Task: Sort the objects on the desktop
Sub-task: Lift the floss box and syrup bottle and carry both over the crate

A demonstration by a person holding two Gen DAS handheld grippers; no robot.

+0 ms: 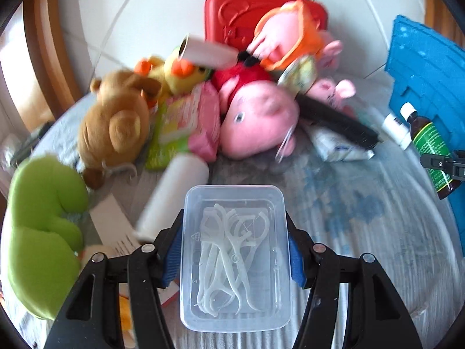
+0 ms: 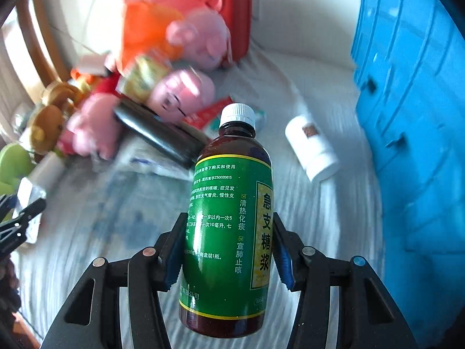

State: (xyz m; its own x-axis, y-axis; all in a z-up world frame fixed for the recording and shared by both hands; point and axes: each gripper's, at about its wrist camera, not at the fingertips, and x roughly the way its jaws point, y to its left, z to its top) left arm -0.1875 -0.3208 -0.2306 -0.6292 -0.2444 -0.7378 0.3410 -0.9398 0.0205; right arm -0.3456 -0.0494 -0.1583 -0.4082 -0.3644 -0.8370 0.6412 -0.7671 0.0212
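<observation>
A pale cloth with faded blue print (image 1: 363, 203) covers the tabletop; behind it a white tiled wall (image 1: 162, 3) with grey grout lines, wooden trim (image 1: 37, 67) at left, bright daylight

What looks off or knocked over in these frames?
No spill or damage shows. The white bottle lies on its side near the blue crate. The toys are heaped: the pink pig plush lies sideways with a lint roller lying across the heap.

Likely a home: plush toys (image 1: 255, 122) heaped on a cloth-covered table (image 1: 363, 203).
</observation>
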